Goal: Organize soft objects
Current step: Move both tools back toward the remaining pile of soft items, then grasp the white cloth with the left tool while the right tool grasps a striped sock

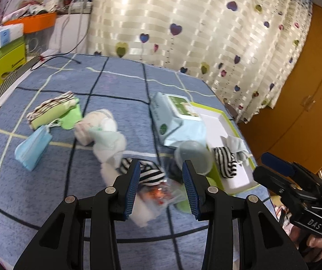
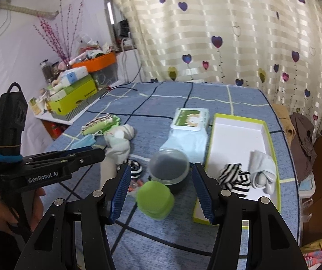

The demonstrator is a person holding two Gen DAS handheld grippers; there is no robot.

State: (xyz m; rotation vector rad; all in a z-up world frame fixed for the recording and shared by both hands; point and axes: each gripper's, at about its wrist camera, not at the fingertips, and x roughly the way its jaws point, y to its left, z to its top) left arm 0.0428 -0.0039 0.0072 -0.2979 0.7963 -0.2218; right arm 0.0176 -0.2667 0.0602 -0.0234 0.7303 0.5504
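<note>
On the blue checked bedcover lie a striped sock (image 1: pixel 149 174), a heap of white socks (image 1: pixel 106 139), blue face masks (image 1: pixel 32 148) and a folded green and striped cloth (image 1: pixel 52 110). My left gripper (image 1: pixel 162 189) hovers open over the striped sock, its pads clear of it. A white tray with a green rim (image 2: pixel 271 139) holds a second striped sock (image 2: pixel 235 177) and a pale grey sock (image 2: pixel 262 171). My right gripper (image 2: pixel 162 191) is open and empty above a green jar (image 2: pixel 156 199) and a clear lidded tub (image 2: pixel 168 168), just left of the tray.
A wipes pack (image 2: pixel 189 119) rests on a light blue packet (image 2: pixel 188 141) beside the tray. Boxes and an orange bin (image 2: pixel 97 64) crowd a shelf on the left. The heart-print curtain (image 2: pixel 228 33) hangs behind the bed. Clothes (image 2: pixel 302 132) pile up at the right edge.
</note>
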